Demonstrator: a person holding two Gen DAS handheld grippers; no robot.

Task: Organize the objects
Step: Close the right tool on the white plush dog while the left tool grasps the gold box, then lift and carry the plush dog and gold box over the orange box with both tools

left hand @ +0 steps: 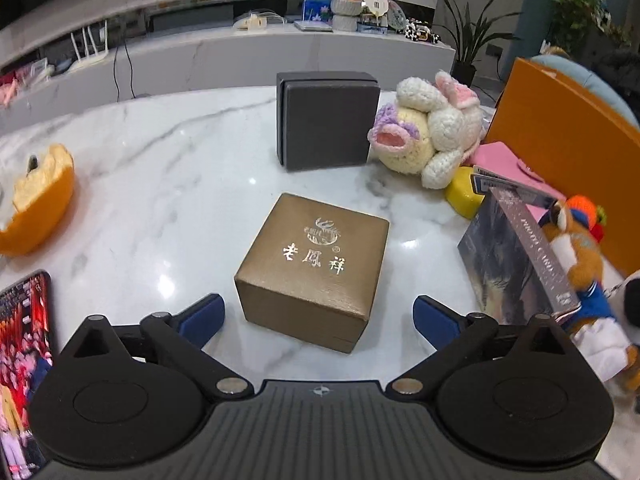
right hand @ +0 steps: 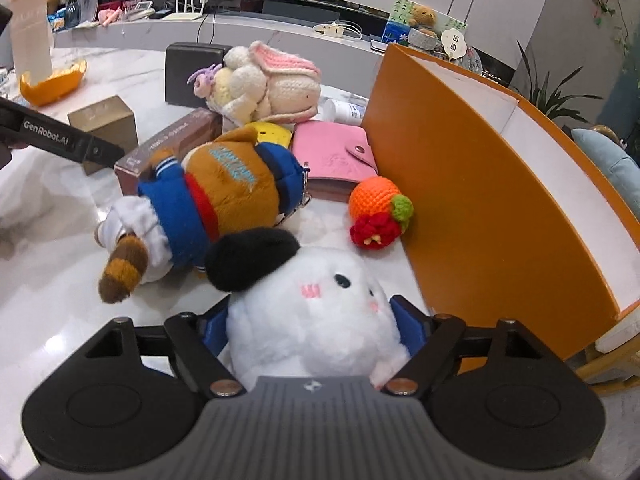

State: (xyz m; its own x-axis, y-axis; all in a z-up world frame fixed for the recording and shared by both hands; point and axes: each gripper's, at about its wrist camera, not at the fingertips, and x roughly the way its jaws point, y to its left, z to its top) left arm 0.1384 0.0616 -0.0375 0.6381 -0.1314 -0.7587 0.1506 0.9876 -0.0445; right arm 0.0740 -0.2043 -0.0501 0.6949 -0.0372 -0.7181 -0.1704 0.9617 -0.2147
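Clamping the white plush [right hand: 316, 320], right hand-held gripper [right hand: 316, 326] hangs low.

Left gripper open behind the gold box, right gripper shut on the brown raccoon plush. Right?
Not quite. The right gripper is shut on the white plush, not the brown raccoon plush, which lies free on the table; the right wrist view shows it. The left gripper is indeed open behind the gold box.

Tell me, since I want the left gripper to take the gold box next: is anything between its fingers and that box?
Nothing visible is. The left gripper is open, and the gold box sits on bare marble table just ahead, between its blue pads. The book leans off to the right, apart from the box.
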